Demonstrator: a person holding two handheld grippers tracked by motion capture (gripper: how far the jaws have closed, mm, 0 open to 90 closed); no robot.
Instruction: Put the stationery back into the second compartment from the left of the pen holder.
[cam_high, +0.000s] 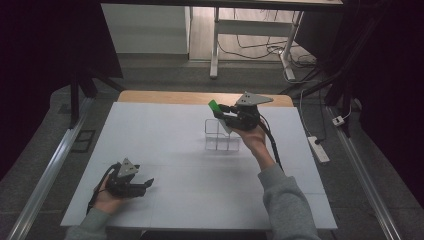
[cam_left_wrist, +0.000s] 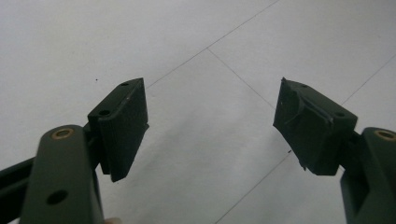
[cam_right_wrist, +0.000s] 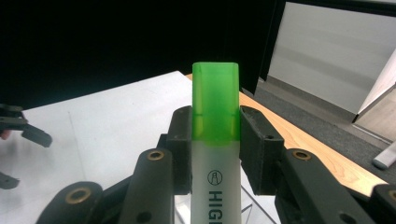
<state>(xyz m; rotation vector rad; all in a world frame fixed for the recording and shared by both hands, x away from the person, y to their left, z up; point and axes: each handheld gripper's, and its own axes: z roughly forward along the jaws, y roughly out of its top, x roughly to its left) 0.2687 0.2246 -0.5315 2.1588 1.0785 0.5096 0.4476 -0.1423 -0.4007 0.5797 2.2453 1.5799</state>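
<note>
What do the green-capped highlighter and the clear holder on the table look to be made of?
Highlighter: likely plastic, with a translucent green cap and frosted whitish barrel bearing black print. Holder: seemingly clear acrylic or similar plastic; the table surface shows through its thin walls.

The right gripper (cam_high: 223, 111) is raised, its fingers (cam_right_wrist: 254, 144) clamped together. The left gripper (cam_high: 142, 186) sits lower, nearer the person, fingers (cam_left_wrist: 122, 126) spread apart.

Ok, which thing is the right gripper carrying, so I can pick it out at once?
Start at the white table and find the clear plastic holder near its far edge. Just above it the right gripper is shut on a highlighter: a pale frosted barrel with a bright green cap, the only coloured item there.
</note>
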